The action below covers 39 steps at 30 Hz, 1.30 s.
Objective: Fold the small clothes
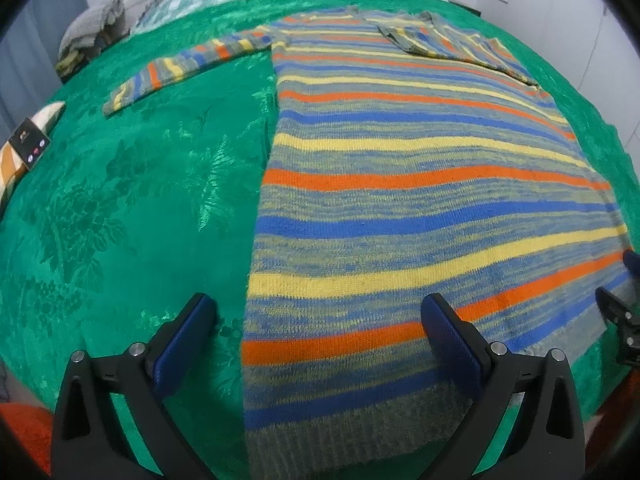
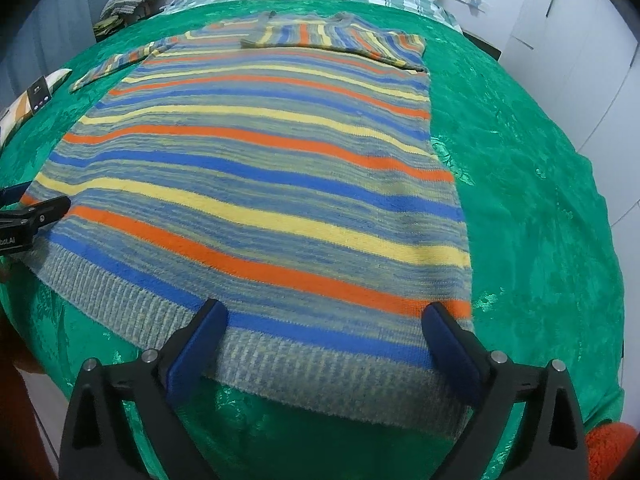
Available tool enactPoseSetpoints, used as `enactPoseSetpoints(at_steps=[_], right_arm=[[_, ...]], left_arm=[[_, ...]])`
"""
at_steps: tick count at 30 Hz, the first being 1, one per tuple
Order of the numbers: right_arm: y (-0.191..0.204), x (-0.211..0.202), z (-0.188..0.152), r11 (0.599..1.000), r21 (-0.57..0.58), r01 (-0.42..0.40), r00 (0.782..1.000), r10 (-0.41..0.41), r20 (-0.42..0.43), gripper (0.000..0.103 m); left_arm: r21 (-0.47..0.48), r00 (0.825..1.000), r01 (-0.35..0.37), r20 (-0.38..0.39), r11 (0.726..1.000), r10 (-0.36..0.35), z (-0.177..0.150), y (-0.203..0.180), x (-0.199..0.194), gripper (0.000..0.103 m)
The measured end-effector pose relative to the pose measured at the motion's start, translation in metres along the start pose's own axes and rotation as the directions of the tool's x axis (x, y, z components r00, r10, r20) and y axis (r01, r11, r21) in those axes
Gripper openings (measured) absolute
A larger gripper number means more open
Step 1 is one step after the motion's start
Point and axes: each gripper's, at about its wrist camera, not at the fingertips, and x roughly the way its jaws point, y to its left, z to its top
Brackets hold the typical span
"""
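A striped sweater [image 2: 256,184] lies flat on a green cover [image 2: 520,184], filling the middle of both views with its ribbed hem [image 2: 304,372] nearest the cameras. One sleeve [image 1: 452,42] is already folded across the chest at the upper right of the left wrist view; the other sleeve [image 1: 188,66] runs out over the cover toward the upper left, probably the next part to fold in.

The left gripper [image 1: 320,336] sits at the bottom of its frame with jaws spread wide, one finger over bare cover and the other over the knit, so that it straddles the sweater's side edge near the hem; it holds nothing. The right gripper [image 2: 324,336] is likewise wide apart and empty, both fingers over the hem band near its lower right corner. I judge this placement lines both tools up on the bottom edge, ready to pinch. Whether the tips touch the fabric is hard to tell.

A phone [image 1: 30,145] rests at the left edge, well apart from the sweater.
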Motion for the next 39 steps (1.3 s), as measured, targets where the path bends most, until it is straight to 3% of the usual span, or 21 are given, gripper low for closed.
enactPoseSetpoints(at_steps=[2, 4, 7, 10, 13, 15, 18, 19, 20, 21, 23, 25, 28, 30, 34, 36, 37, 38, 39], right_arm=[[-0.004, -0.011, 0.002, 1.000, 0.015, -0.014, 1.000, 0.013, 0.023, 0.097], [-0.007, -0.030, 0.002, 0.999, 0.022, -0.033, 0.994, 0.031, 0.106, 0.097], [-0.006, -0.048, 0.005, 0.999, 0.010, -0.050, 0.980, 0.047, 0.195, 0.097], [-0.003, -0.051, 0.010, 0.997, 0.003, -0.081, 0.972, 0.078, 0.224, 0.097], [0.004, -0.045, 0.012, 0.992, -0.016, -0.124, 0.969, 0.125, 0.211, 0.097], [0.012, -0.041, 0.010, 0.990, -0.045, -0.133, 0.971, 0.139, 0.192, 0.097], [0.019, -0.037, 0.008, 0.988, -0.081, -0.133, 0.974, 0.145, 0.175, 0.097], [0.021, -0.037, 0.008, 0.987, -0.086, -0.135, 0.973, 0.148, 0.175, 0.097], [0.022, -0.038, 0.008, 0.987, -0.089, -0.135, 0.972, 0.150, 0.179, 0.097], [0.021, -0.039, 0.009, 0.987, -0.091, -0.135, 0.971, 0.150, 0.184, 0.097], [0.019, -0.041, 0.012, 0.986, -0.093, -0.135, 0.968, 0.151, 0.199, 0.097], [0.016, -0.044, 0.015, 0.986, -0.092, -0.139, 0.963, 0.156, 0.218, 0.097], [0.010, -0.051, 0.018, 0.985, -0.074, -0.155, 0.954, 0.168, 0.250, 0.097], [0.006, -0.052, 0.019, 0.984, -0.067, -0.164, 0.950, 0.176, 0.256, 0.097], [-0.001, -0.050, 0.021, 0.983, -0.044, -0.178, 0.952, 0.183, 0.247, 0.097], [-0.007, -0.051, 0.021, 0.984, -0.024, -0.178, 0.953, 0.178, 0.247, 0.097], [-0.011, -0.052, 0.020, 0.984, -0.012, -0.176, 0.953, 0.173, 0.249, 0.097], [-0.015, -0.053, 0.020, 0.985, -0.001, -0.175, 0.953, 0.169, 0.251, 0.097], [-0.018, -0.053, 0.020, 0.985, 0.011, -0.173, 0.953, 0.165, 0.254, 0.097]], left_arm=[[-0.045, 0.998, 0.064, 0.016, 0.997, -0.064, 0.010, 0.011, -0.014, 0.102], [-0.108, 0.990, 0.129, 0.075, 0.986, -0.121, 0.028, 0.034, -0.032, 0.102], [-0.217, 0.982, 0.155, 0.137, 0.964, -0.127, 0.071, 0.088, -0.040, 0.102], [-0.329, 0.987, 0.082, 0.156, 0.941, -0.031, 0.111, 0.146, -0.022, 0.102], [-0.483, 0.992, -0.048, 0.082, 0.874, 0.100, 0.150, 0.220, 0.024, 0.102], [-0.534, 0.994, -0.070, 0.030, 0.842, 0.102, 0.165, 0.246, 0.052, 0.101], [-0.577, 0.999, -0.042, 0.001, 0.815, 0.052, 0.179, 0.257, 0.082, 0.095], [-0.577, 0.999, -0.022, 0.006, 0.816, 0.031, 0.184, 0.254, 0.089, 0.074], [-0.568, 1.000, -0.002, 0.009, 0.823, 0.008, 0.189, 0.249, 0.092, 0.027], [-0.547, 1.000, 0.021, 0.000, 0.837, -0.025, 0.196, 0.242, 0.097, 0.003], [-0.476, 1.000, -0.013, 0.011, 0.879, 0.021, 0.215, 0.224, 0.086, 0.005], [-0.376, 0.996, 0.002, 0.082, 0.927, 0.032, 0.240, 0.196, 0.058, 0.005], [-0.146, 0.981, 0.016, 0.193, 0.989, 0.012, 0.280, 0.118, 0.003, 0.005], [-0.016, 0.972, 0.041, 0.231, 0.999, -0.036, 0.298, 0.064, -0.021, 0.005], [0.169, 0.959, 0.121, 0.236, 0.978, -0.159, 0.319, -0.049, -0.031, 0.007], [0.212, 0.961, 0.169, 0.181, 0.963, -0.208, 0.315, -0.100, -0.008, 0.029], [0.213, 0.964, 0.194, 0.139, 0.958, -0.226, 0.309, -0.117, 0.007, 0.062], [0.209, 0.964, 0.210, 0.117, 0.955, -0.237, 0.301, -0.124, 0.015, 0.079], [0.208, 0.961, 0.235, 0.098, 0.950, -0.259, 0.288, -0.133, 0.024, 0.079]])
